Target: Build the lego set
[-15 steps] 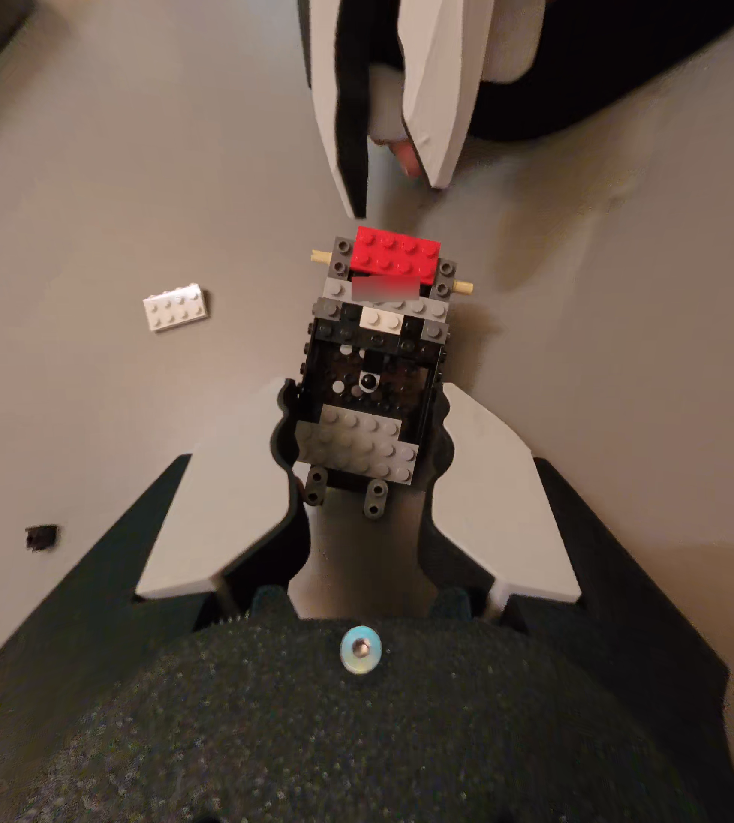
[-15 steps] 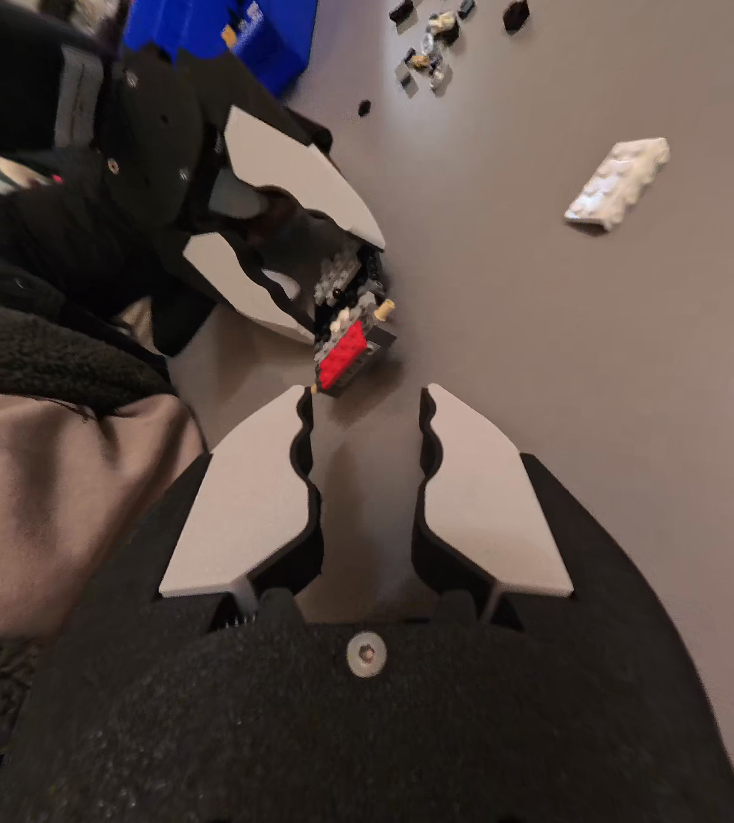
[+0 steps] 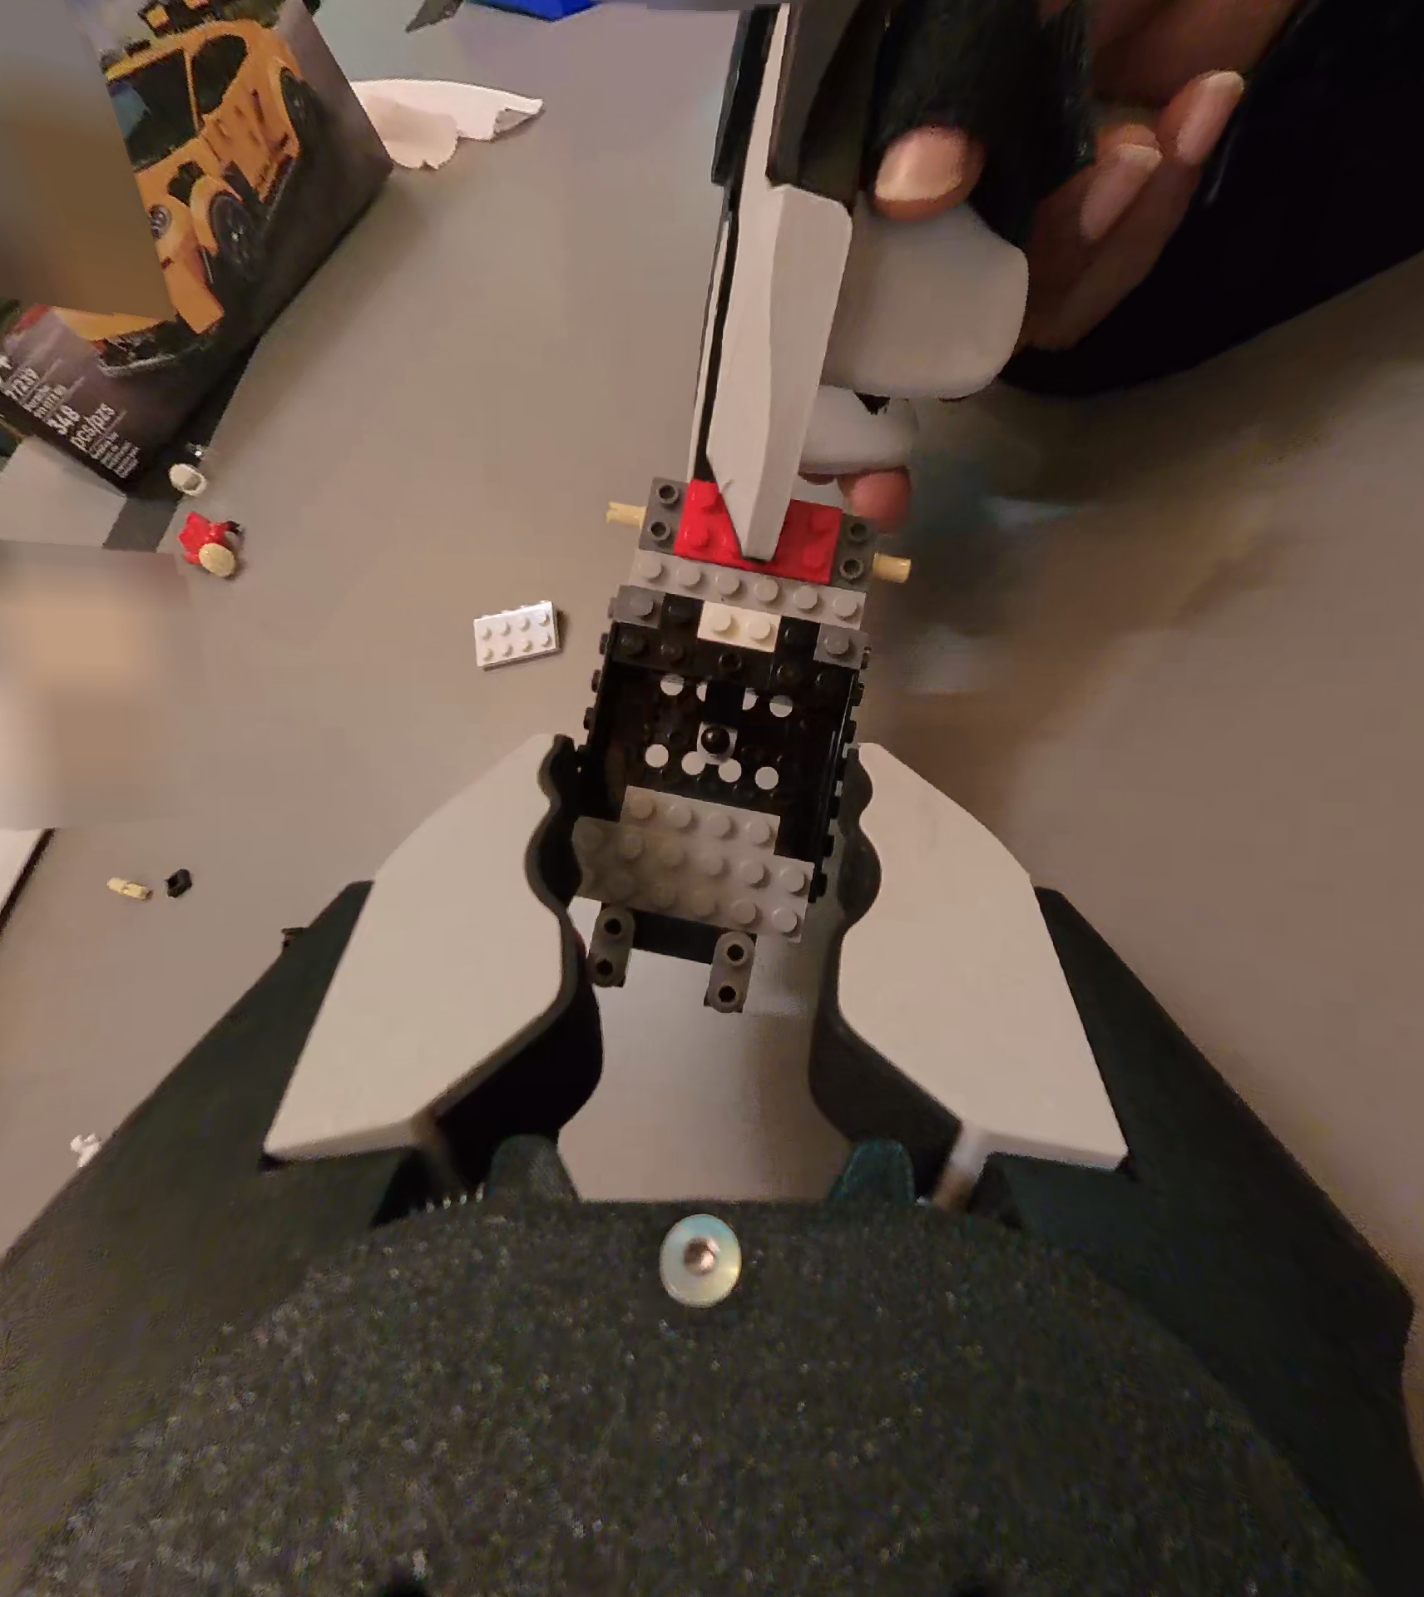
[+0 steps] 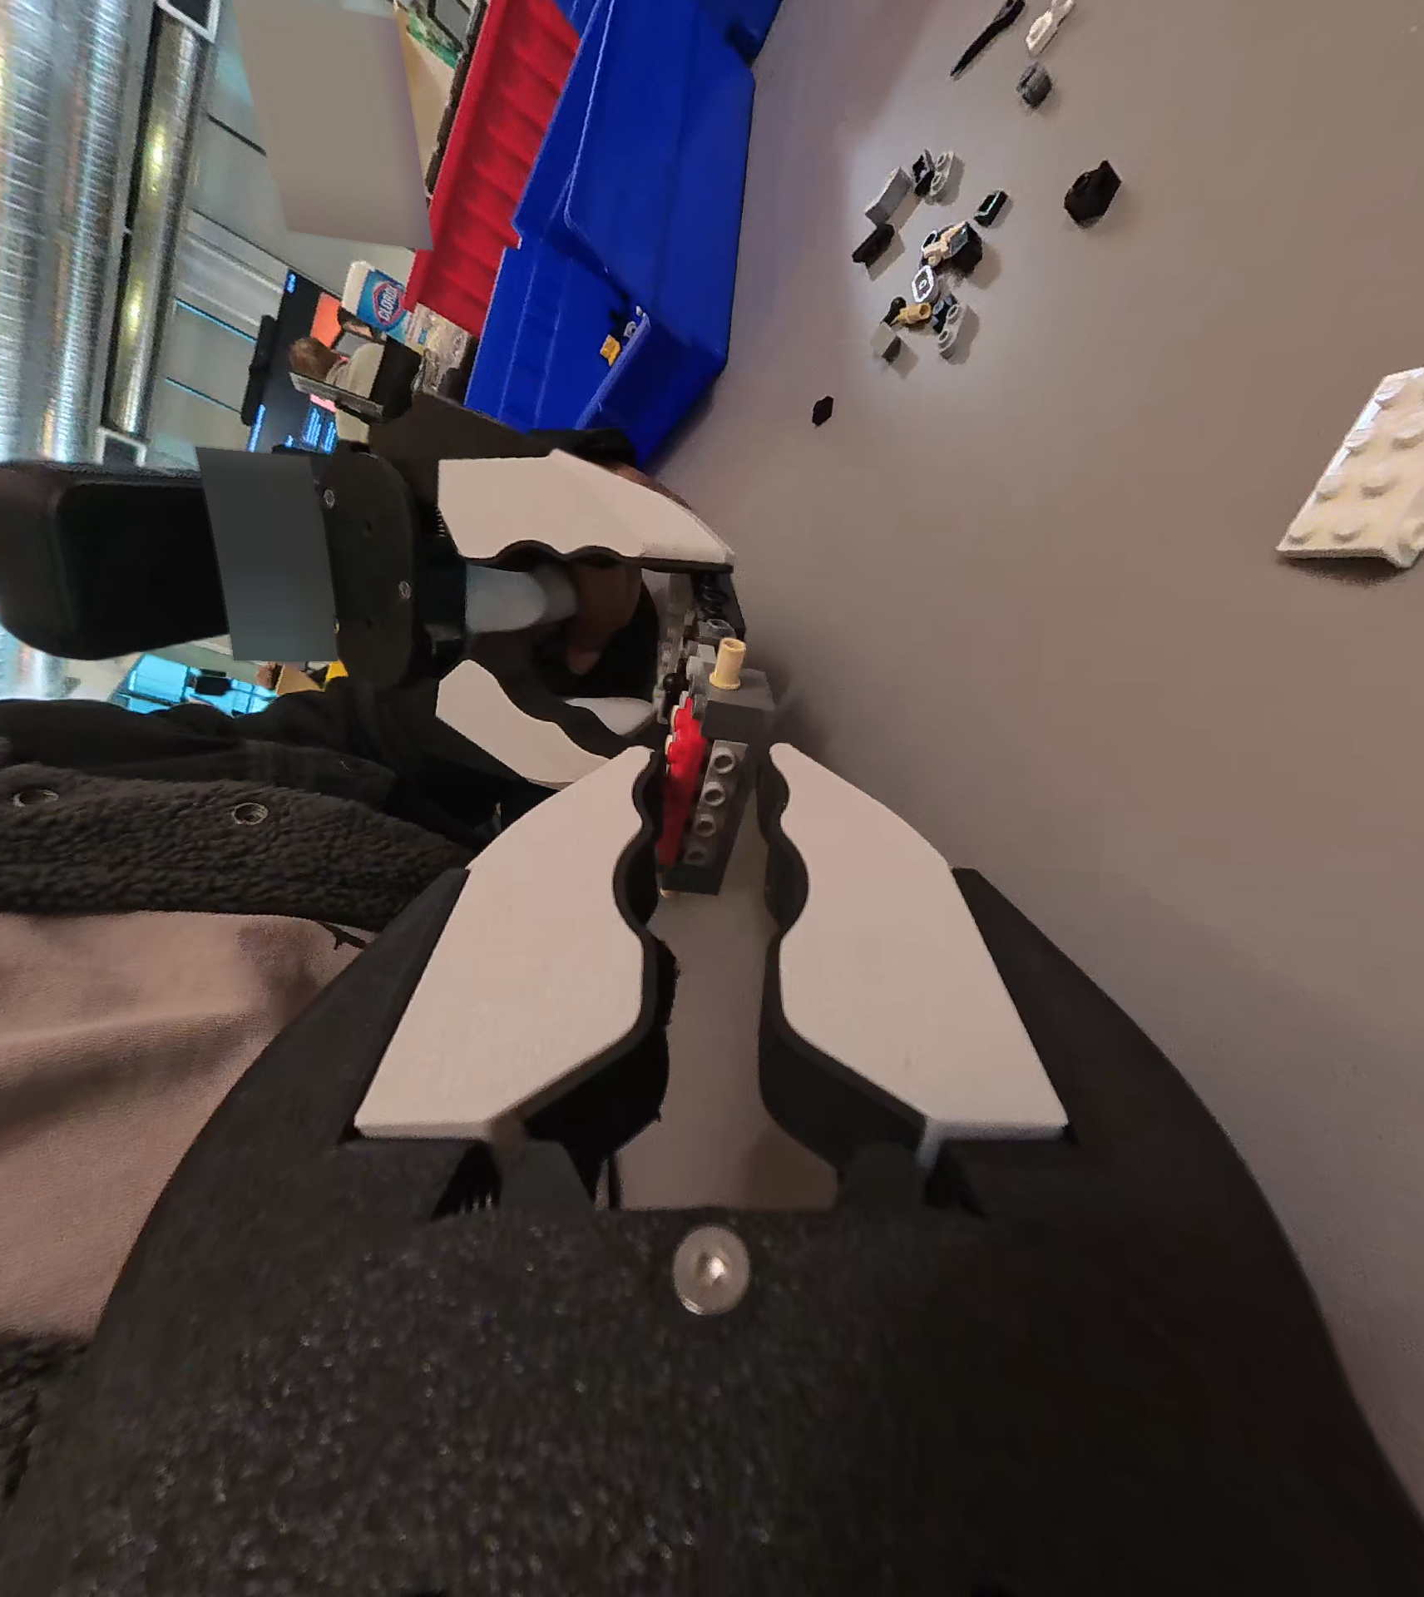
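While the left gripper point(image 3: 704, 830) is clamping the near end of the half-built car base point(image 3: 721, 743) between its two fingers, the left wrist view is showing that base lying flat on the grey table point(image 3: 1123, 778), its long axis running straight away from the camera and its red plate point(image 3: 713, 531) at the far end. Half a second ago the right gripper point(image 3: 756, 553) was hovering above and clear of that end; now one of its grey fingers is pressing down on the red plate, which suggests the plate is being squeezed firmly into place. A small white plate point(image 3: 517, 633) is lying loose to the left, near the set's box point(image 3: 199, 225). Moving to the right wrist view, the right gripper point(image 4: 708, 769) is sitting nearly closed around the far end of the base point(image 4: 704, 778), one finger against the red plate point(image 4: 678, 778) and the other behind the grey beam point(image 4: 721, 808), whereas earlier its jaws were standing open short of the model. From this side the base is pointing away toward the left gripper point(image 4: 691, 639), with a tan peg point(image 4: 730, 661) sticking out sideways. A larger white plate point(image 4: 1417, 467) and scattered small pieces point(image 4: 933, 251) are lying well apart on the table point(image 4: 1123, 778).
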{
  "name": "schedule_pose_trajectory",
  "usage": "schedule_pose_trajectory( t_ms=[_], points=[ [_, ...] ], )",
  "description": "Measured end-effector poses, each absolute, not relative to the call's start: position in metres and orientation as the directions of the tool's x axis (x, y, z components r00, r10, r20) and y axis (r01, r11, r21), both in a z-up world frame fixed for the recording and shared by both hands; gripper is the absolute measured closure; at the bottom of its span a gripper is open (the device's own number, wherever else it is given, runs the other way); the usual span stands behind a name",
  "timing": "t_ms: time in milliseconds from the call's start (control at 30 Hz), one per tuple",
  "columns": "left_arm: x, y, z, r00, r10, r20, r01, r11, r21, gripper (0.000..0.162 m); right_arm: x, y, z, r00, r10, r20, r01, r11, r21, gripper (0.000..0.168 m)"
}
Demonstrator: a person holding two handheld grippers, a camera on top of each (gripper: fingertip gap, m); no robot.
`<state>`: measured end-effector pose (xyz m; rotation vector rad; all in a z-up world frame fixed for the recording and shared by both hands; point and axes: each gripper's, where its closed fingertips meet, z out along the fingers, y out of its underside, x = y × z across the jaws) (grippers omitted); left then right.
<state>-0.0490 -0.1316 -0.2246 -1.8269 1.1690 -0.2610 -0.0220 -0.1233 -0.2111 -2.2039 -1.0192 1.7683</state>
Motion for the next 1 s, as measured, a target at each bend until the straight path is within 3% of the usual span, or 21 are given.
schedule_pose_trajectory(
  t_ms=[667, 800, 900, 1000],
  points=[
    [-0.048, -0.131, -0.217, 0.476, -0.743, -0.471, -0.701, 0.003, -0.713, 0.104, -0.018, -0.126, -0.204, 0.012, 0.676, -0.736, 0.36, -0.69, -0.628, 0.153],
    [-0.048, -0.132, -0.217, 0.476, -0.757, -0.448, -0.695, -0.012, -0.719, 0.104, -0.018, -0.127, -0.205, 0.004, 0.638, -0.77, 0.367, -0.717, -0.593, 0.152],
    [-0.05, -0.132, -0.215, 0.49, -0.754, -0.437, -0.686, -0.024, -0.727, 0.104, -0.017, -0.136, -0.204, -0.014, 0.629, -0.777, 0.415, -0.703, -0.577, 0.137],
    [-0.05, -0.133, -0.211, 0.495, -0.757, -0.427, -0.672, -0.022, -0.74, 0.104, -0.018, -0.139, -0.206, -0.01, 0.637, -0.771, 0.418, -0.698, -0.582, 0.146]
  ],
)
